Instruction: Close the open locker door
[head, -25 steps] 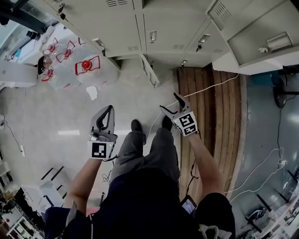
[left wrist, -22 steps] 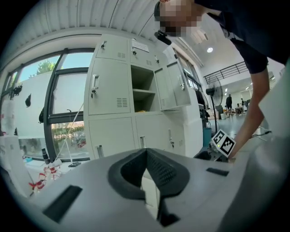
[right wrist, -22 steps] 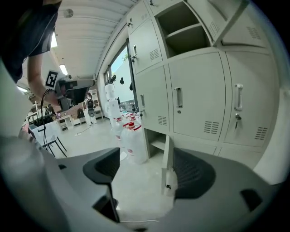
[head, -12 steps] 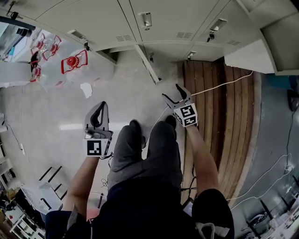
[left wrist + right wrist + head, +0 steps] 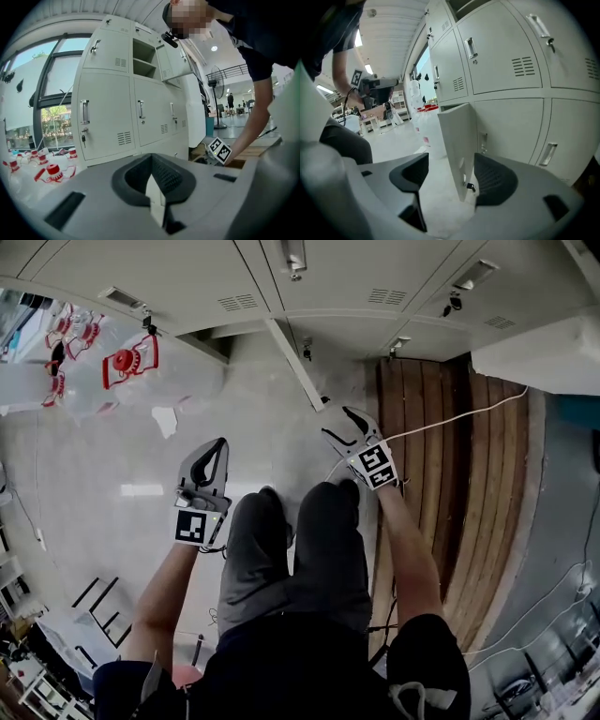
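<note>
One open locker door [image 5: 298,362], free edge out over bare floor [image 5: 112,460], framed between right gripper's [image 5: 337,418] part-open, just-closing jaws, untouched, left gripper's [image 5: 217,448] jaws together, empty

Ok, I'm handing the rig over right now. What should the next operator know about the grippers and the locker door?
Left gripper: shut, empty, low over the floor, well left of the door.
Right gripper: open, jaws have just been closing. The free edge of the open bottom locker door shows between them, not gripped.
Done: right gripper is lined up at the door's edge.
Left: the door stands wide open; probably push or swing it back to its locker until it shuts.
</note>
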The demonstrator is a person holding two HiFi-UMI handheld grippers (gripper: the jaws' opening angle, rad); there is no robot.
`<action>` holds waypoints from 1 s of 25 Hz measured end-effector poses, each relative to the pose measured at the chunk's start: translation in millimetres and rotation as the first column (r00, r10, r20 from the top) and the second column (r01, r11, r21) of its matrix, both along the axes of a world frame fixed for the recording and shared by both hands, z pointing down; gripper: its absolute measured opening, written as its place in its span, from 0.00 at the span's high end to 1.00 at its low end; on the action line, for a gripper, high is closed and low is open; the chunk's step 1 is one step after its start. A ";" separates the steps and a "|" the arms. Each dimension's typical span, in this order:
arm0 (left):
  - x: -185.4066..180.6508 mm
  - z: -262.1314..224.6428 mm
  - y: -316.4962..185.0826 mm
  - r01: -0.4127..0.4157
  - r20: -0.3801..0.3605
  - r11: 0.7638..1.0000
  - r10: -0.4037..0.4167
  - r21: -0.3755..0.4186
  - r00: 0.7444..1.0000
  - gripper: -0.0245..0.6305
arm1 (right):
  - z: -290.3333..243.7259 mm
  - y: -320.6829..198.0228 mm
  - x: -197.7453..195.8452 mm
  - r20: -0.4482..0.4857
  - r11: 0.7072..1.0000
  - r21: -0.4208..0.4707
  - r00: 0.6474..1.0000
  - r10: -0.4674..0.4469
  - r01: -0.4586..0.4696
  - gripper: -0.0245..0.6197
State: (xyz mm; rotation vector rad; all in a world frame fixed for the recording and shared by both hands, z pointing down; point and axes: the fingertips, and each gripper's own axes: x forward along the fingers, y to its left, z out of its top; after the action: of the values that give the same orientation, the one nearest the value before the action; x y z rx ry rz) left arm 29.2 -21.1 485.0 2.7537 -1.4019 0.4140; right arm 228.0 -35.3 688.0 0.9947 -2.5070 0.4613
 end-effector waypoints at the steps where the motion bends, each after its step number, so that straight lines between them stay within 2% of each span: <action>1: 0.5 10.5 -2.4 -0.015 -0.004 1.000 0.015 -0.001 1.000 0.96 | 7.7 -1.8 1.3 0.009 1.000 -0.002 1.000 0.004 -0.004 0.50; 3: 2.7 28.9 -7.8 -0.045 -0.005 0.999 0.045 0.006 0.999 0.96 | 21.7 -5.4 1.8 0.025 1.000 -0.004 1.000 -0.002 0.002 0.52; 7: 13.4 57.9 -21.8 -0.063 -0.032 0.998 0.063 -0.006 0.997 0.96 | 50.6 -5.5 -6.2 0.036 0.997 -0.009 0.997 -0.072 0.072 0.55; 10: 15.2 83.5 -27.2 -0.087 -0.022 0.996 0.087 -0.004 0.996 0.96 | 69.4 -4.8 -12.7 0.051 0.993 -0.006 0.992 -0.119 0.119 0.58; 12: 15.5 97.6 -30.7 -0.092 -0.027 0.996 0.091 -0.010 0.995 0.96 | 80.6 -7.8 -15.2 0.060 0.989 0.003 0.987 -0.148 0.148 0.61; 15: 13.9 113.1 -33.7 -0.092 -0.034 0.996 0.092 -0.019 0.995 0.96 | 92.0 -15.4 -16.6 0.078 0.983 0.015 0.979 -0.186 0.185 0.61; 25: 4.3 152.0 -36.9 -0.128 0.022 0.991 0.128 -0.027 0.991 0.96 | 110.9 -29.8 -21.3 0.108 0.928 0.050 0.922 -0.372 0.369 0.66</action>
State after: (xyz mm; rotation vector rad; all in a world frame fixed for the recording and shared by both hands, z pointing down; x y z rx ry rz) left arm 33.4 -58.0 637.0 2.8366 -1.2194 0.4675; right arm 206.7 -65.2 798.9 0.4900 -2.7280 0.3736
